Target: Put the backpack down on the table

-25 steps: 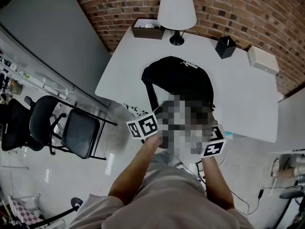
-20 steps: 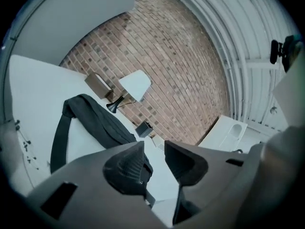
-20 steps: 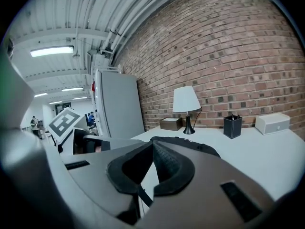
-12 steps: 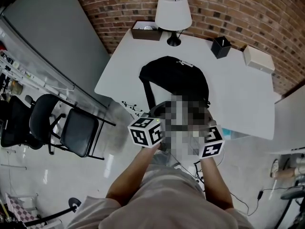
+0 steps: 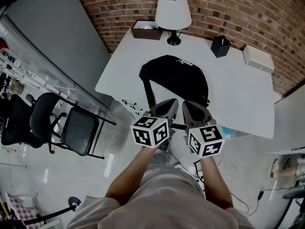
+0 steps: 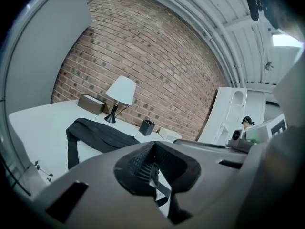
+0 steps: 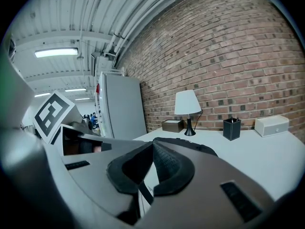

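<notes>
Head view says it all: the black fabric backpack (image 5: 174,78) is lying flat on the white table (image 5: 238,97), with one strap (image 5: 149,93) dangling over the near edge. My left claw (image 5: 169,106) has just snapped closed on nothing. My right claw (image 5: 188,108) is clenched and empty too. Both hover at the bag's near end. A white-shaded lamp (image 5: 173,13) stands behind it.

Table (image 5: 238,99) bears backpack (image 5: 176,78), lamp (image 5: 173,13), likely boxes (image 5: 147,31).

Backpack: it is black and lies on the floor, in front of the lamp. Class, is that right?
No. The black backpack lies on the table, not the floor, in front of the lamp; the head view shows it.
</notes>
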{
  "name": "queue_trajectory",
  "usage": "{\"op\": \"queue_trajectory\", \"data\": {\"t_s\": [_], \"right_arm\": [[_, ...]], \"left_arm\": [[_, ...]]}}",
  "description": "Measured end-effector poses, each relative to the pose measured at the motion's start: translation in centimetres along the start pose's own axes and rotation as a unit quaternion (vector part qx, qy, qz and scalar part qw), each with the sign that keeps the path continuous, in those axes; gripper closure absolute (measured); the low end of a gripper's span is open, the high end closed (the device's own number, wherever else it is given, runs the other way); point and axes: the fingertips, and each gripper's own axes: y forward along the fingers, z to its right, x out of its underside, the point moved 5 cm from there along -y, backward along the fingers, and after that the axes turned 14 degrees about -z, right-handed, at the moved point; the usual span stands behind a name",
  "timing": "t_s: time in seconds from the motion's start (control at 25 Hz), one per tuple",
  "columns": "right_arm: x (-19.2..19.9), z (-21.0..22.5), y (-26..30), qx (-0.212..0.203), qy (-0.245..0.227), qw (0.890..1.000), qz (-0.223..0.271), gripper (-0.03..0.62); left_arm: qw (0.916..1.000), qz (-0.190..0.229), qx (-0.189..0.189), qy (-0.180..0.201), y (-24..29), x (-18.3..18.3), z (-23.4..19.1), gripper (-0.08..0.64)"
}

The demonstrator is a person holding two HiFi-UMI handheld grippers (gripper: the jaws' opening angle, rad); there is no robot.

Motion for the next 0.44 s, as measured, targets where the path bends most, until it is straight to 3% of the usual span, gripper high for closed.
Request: {"op": "queue_trajectory", "data": {"t_s": [0.44], "right_arm": [[-0.17, 0.43, 0.50, -0.001, 0.003, 1.000, -0.001, 0.591]], "left_arm": [[1.0000, -0.005, 0.005, 0.001, 0.63, -0.15, -0.19, 0.554]]}}
